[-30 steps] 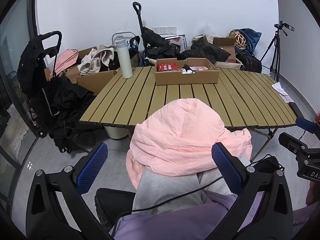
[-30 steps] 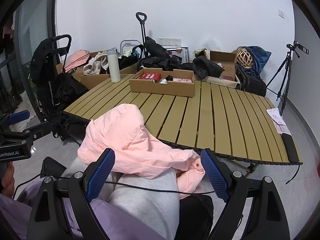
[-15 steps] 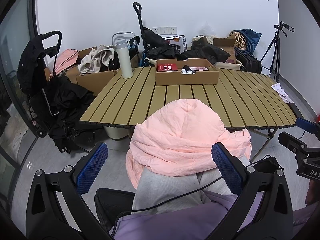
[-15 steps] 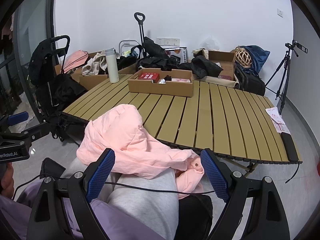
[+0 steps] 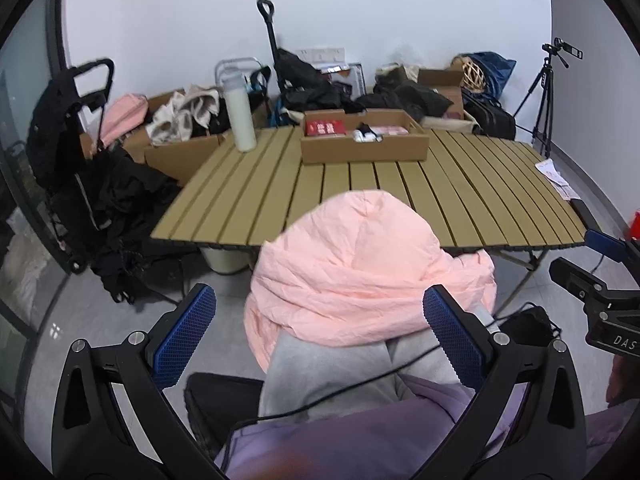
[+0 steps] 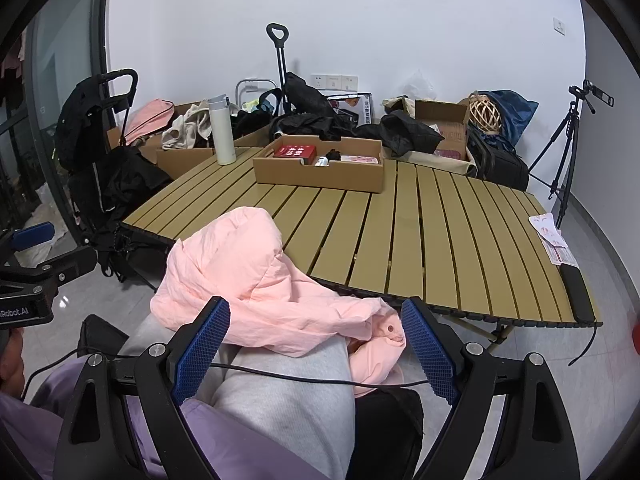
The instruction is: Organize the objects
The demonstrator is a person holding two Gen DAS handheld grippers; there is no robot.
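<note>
**Slatted desk, pink jacket on a lap, both tools wide apart**

Tan slats make up the desk, filling the middle of both views. A pink puffy jacket lies lower centre in the left wrist view, draped over the seated person's grey-trousered knees and reaching up against the desk's near edge. A shallow cardboard tray sits on the desk at upper centre, holding a red box and small items too small to make out. A white bottle stands upright to the tray's left. The left hand-held gripper hangs over the lap with its blue pads wide apart, gripping nothing. The right hand-held gripper is likewise spread, its pads either side of the jacket without pressing it.
</note>
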